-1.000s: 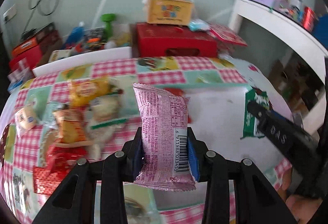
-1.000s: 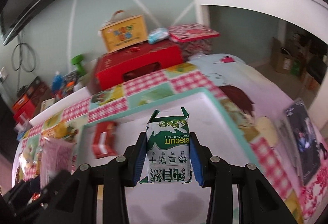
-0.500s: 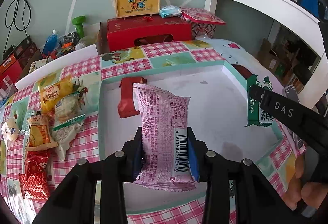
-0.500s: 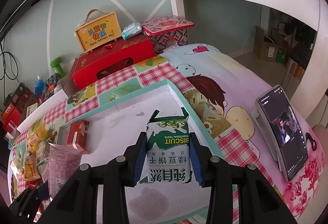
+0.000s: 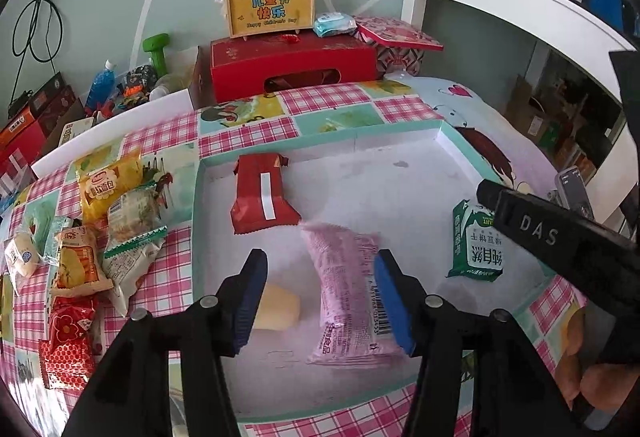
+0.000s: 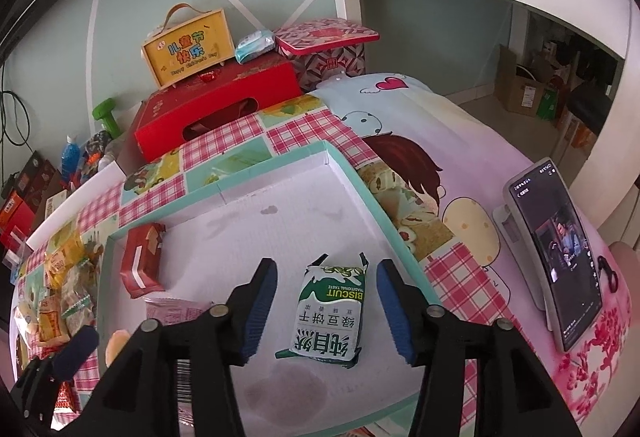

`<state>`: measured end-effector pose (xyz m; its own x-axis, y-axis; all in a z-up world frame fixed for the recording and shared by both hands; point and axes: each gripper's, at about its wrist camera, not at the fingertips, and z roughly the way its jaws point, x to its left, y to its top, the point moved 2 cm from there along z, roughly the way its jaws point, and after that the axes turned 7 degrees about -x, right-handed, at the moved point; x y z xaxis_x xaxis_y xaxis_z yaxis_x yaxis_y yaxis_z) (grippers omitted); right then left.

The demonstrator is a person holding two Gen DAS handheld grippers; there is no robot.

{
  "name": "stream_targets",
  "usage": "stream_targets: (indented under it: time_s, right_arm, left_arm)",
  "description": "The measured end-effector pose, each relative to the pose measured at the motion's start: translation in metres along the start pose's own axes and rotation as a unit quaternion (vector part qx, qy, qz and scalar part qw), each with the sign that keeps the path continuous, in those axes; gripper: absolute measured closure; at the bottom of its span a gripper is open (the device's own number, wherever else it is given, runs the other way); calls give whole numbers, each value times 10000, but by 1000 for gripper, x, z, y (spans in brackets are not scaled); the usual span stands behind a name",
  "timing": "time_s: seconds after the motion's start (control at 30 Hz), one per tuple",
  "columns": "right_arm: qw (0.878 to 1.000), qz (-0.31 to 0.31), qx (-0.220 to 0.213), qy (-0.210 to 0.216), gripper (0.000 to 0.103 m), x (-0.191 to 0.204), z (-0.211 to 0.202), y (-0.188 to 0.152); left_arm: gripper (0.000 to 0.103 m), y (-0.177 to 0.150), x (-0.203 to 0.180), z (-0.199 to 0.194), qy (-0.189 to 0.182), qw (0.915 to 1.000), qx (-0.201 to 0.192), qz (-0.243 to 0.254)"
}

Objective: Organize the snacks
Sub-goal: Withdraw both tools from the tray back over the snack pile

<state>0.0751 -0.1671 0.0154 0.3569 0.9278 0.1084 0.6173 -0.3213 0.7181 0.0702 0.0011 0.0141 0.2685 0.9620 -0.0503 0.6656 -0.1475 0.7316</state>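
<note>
Checked cloth covers the bench; both grippers' fingers stand spread, the pink packet (image 5: 347, 289) and green biscuit pack (image 6: 329, 311) lying flat inside the white tray (image 5: 400, 135), apparently for sorting.

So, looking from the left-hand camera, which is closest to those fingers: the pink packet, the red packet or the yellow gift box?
1. Pink packet: between the open left fingers, in the tray.
2. Red packet: farther back in the tray.
3. Yellow gift box: farthest, atop the red box by the wall.

Glossy plastic pink packet (image 5: 348, 289), matt tray (image 5: 460, 141)
</note>
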Motion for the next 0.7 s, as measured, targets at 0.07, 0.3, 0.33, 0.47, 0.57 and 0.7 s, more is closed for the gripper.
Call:
stream_targets:
  time_s: [0.07, 0.3, 0.33, 0.47, 0.57, 0.7]
  right_arm:
    - [10000, -14, 18, -21, 31, 1, 1, -1]
    - [9999, -76, 84, -6, 11, 5, 6, -2]
    - [9999, -97, 93, -4, 8, 6, 6, -3]
    - [9997, -247, 75, -29, 0, 13, 7, -4]
    - [9996, -276, 75, 23, 0, 18, 7, -4]
    - [9990, -412, 72, 146, 0, 36, 5, -6]
  left_arm:
    - [39, 1, 3, -1, 41, 10000, 10, -45]
    - [13, 3, 30, -3, 488, 9977, -19, -462]
    - [13, 3, 36, -4, 635, 9964, -48, -561]
    - [8, 0, 60, -2, 1070, 9893, -20, -993]
    - [3, -4, 80, 0, 1266, 9820, 38, -1402]
    - [2, -6, 100, -1, 1445, 9769, 62, -1573]
